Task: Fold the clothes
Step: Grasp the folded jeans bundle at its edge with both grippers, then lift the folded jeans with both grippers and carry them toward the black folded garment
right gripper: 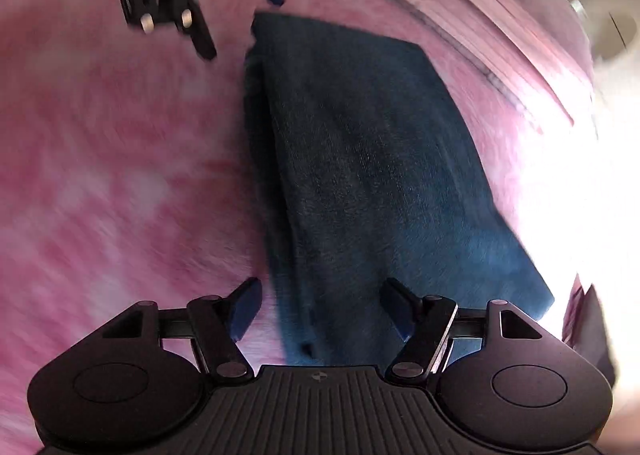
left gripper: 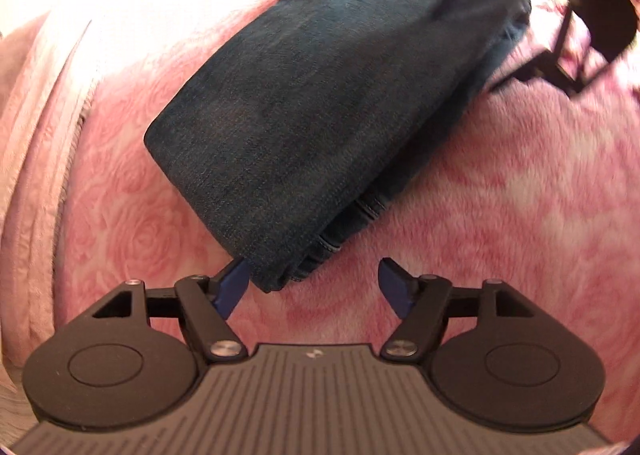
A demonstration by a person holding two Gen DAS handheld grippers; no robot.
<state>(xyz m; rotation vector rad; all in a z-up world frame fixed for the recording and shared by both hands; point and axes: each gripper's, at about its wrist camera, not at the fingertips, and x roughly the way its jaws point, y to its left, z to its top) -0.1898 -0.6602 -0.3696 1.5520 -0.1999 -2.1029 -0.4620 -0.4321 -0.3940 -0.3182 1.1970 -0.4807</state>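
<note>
Now folded jeans [left gripper: 320, 103] on pink blanket [left gripper: 500, 215], left gripper [left gripper: 314, 287] and right gripper [right gripper: 320, 307] (both open)

Left gripper [left gripper: 314, 283]: angled downward, jaws spread wide, nothing clamped; right gripper [right gripper: 320, 305]: angled downward, jaws likewise spread, nothing pressed between its blue pads [right gripper: 246, 305].

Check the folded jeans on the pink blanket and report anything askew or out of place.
Nothing serious. The jeans lie folded in a compact rectangle on the pink blanket. Only the layers along one long edge are slightly uneven, with a hem seam peeking out beneath the top layer. Both tongs, left and right, are open and hold nothing.
</note>
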